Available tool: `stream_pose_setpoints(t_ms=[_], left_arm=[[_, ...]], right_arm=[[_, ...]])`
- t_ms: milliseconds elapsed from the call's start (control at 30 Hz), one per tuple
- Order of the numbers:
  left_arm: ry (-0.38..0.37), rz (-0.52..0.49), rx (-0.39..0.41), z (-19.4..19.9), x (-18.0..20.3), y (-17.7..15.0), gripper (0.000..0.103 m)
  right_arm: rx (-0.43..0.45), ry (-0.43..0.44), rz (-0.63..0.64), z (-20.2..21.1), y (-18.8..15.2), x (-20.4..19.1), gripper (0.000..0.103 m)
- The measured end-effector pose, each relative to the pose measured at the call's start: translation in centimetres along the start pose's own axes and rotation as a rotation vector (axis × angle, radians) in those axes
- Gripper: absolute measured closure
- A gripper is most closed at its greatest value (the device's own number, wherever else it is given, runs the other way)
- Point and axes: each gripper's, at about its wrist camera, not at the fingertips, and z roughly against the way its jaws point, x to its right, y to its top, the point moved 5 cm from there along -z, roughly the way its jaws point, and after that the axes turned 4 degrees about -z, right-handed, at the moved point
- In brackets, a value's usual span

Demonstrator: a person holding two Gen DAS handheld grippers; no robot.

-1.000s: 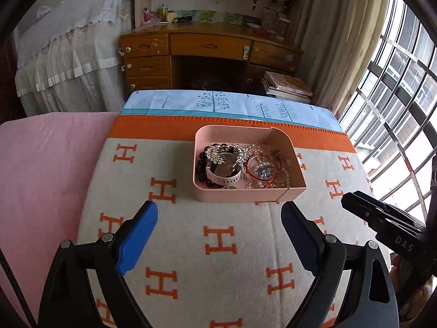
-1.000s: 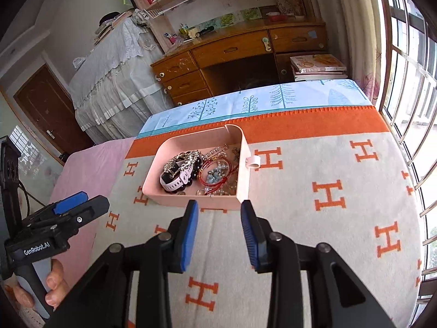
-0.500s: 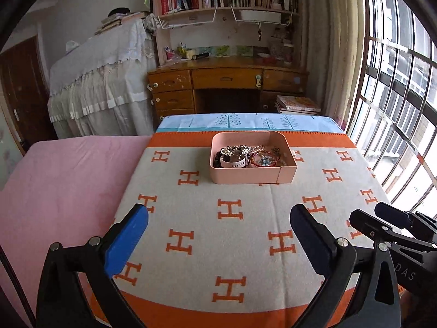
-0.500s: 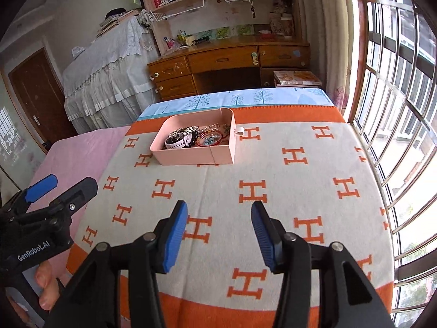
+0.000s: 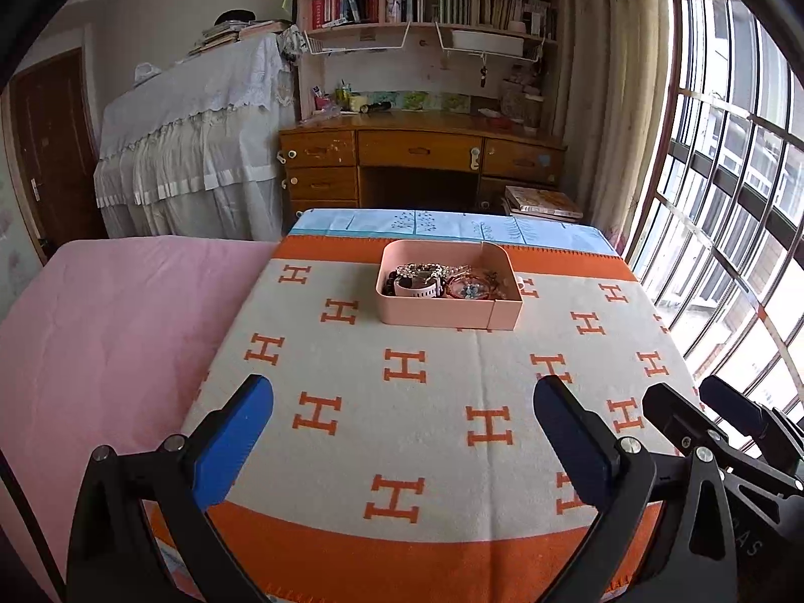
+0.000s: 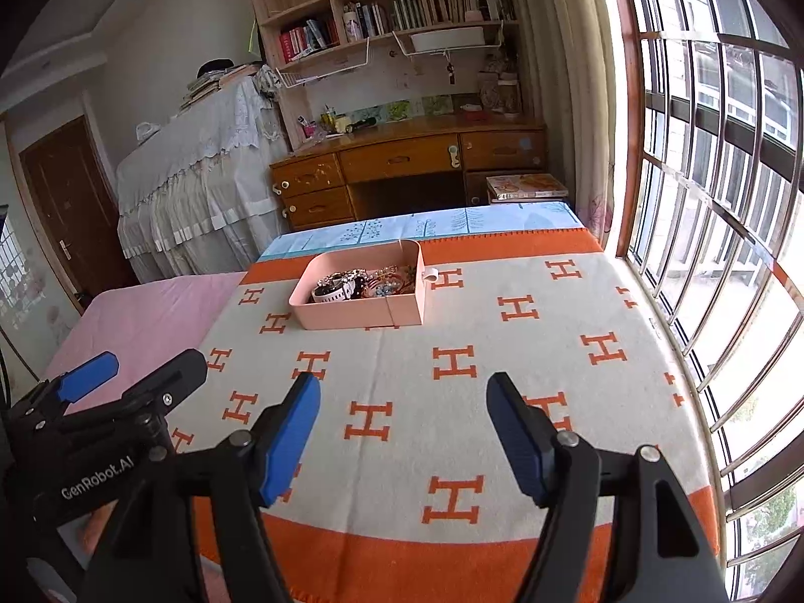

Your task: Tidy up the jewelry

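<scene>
2 grippers, both with jaws spread apart, nothing between them. Left gripper (image 5: 402, 432) and right gripper (image 6: 404, 427) hover over the near part of the H-pattern blanket (image 5: 432, 402), well apart from the pink tray (image 5: 442, 314). Tray sits toward the blanket's far orange band, holding a tangle of jewelry (image 5: 442, 281): white strap, dark beads, red bracelet. Wooden desk (image 5: 422, 151) behind, window bars at right.
</scene>
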Motion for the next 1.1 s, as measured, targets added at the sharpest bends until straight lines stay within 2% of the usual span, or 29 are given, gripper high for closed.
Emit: stream_pose_setpoints(t_ms=[400,1100], left_arm=[[0.004,0.006,0.003,0.3,0.0,-0.2,0.001],[0.002,0.008,-0.005,0.5,-0.3,-0.7,0.001]], right_arm=[[0.026,0.002,0.000,1.2,-0.2,-0.3,0.034],[0.020,0.004,-0.003,1.1,-0.3,-0.2,0.034]])
